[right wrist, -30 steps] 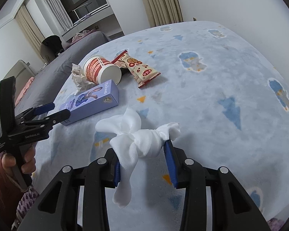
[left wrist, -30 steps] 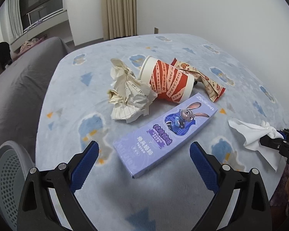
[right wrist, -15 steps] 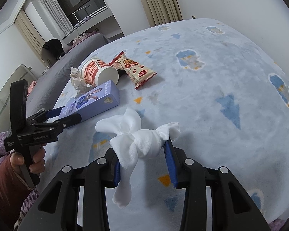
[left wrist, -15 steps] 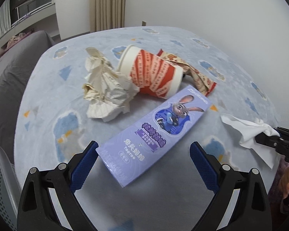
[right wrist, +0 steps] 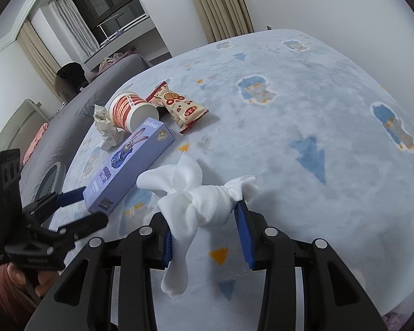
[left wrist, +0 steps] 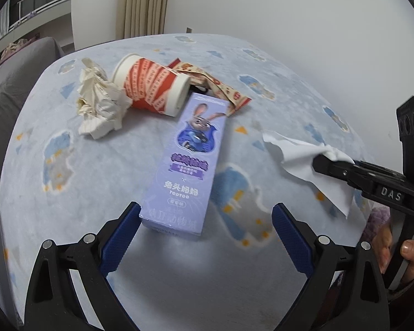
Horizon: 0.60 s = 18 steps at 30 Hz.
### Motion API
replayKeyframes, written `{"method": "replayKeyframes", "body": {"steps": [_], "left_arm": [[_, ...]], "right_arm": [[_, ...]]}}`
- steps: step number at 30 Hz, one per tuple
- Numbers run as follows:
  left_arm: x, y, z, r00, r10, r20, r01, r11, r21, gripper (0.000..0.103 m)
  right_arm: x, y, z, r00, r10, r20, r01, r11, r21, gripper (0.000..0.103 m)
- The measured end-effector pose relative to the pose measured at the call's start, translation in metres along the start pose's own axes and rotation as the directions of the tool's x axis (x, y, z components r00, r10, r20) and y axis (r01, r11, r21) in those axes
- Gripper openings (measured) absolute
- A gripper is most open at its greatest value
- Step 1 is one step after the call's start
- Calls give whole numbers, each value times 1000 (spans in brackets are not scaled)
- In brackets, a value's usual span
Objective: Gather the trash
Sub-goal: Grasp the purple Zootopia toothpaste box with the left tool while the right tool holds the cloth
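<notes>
Your left gripper [left wrist: 204, 231] open, pads either side of purple box [left wrist: 189, 157] near end. Your right gripper [right wrist: 204, 220] clamps white tissue [right wrist: 196, 198], right of box.

The blanket [right wrist: 303, 104] lies bare to the right of the snack wrapper [right wrist: 179, 107]. Left, the purple box [left wrist: 187, 162], tipped paper cup [left wrist: 151, 88] and crumpled paper [left wrist: 99, 104] crowd together, apparently touching; bare blanket flanks the box.
</notes>
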<state>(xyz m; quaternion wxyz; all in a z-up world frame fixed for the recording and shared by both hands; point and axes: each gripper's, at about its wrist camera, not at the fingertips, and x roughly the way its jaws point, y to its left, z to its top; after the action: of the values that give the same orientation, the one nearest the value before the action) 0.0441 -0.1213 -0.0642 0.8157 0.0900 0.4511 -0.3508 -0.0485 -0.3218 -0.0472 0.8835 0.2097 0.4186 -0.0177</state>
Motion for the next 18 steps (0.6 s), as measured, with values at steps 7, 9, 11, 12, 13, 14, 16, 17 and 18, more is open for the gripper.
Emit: {"method": "replayKeyframes", "body": {"steps": [7, 9, 11, 12, 13, 14, 16, 17, 18], "left_arm": [[-2, -14, 4, 998, 56, 8, -56, 998, -9, 93], [0, -14, 10, 997, 75, 9, -75, 997, -16, 93], [3, -12, 16, 996, 87, 6, -86, 996, -26, 93], [5, -12, 20, 995, 97, 1, -97, 995, -32, 94], [9, -11, 24, 994, 111, -5, -111, 993, -38, 94], [11, -10, 26, 992, 126, -11, -126, 991, -42, 94], [19, -8, 32, 989, 148, -24, -150, 987, -56, 94], [23, -6, 35, 987, 157, -32, -158, 985, -66, 94], [26, -6, 37, 986, 163, -38, -165, 984, -71, 94]], "right_arm": [[-5, -7, -1, 1000, -6, 10, 6, 1000, 7, 37], [-5, -9, -1, 1000, -4, 12, 4, 1000, 11, 37], [-6, -10, -1, 1000, -2, 14, 2, 1000, 14, 37], [-6, -11, -2, 1000, -2, 14, 2, 1000, 15, 37], [-6, -12, -2, 1000, -1, 14, 1, 1000, 16, 37], [-6, -12, -1, 1000, -1, 14, 0, 1000, 17, 37], [-6, -14, -1, 1000, 1, 12, -1, 1000, 19, 37], [-6, -14, -1, 1000, 1, 12, -1, 1000, 20, 37], [-6, -15, -1, 1000, 1, 12, -2, 1000, 21, 37]]}}
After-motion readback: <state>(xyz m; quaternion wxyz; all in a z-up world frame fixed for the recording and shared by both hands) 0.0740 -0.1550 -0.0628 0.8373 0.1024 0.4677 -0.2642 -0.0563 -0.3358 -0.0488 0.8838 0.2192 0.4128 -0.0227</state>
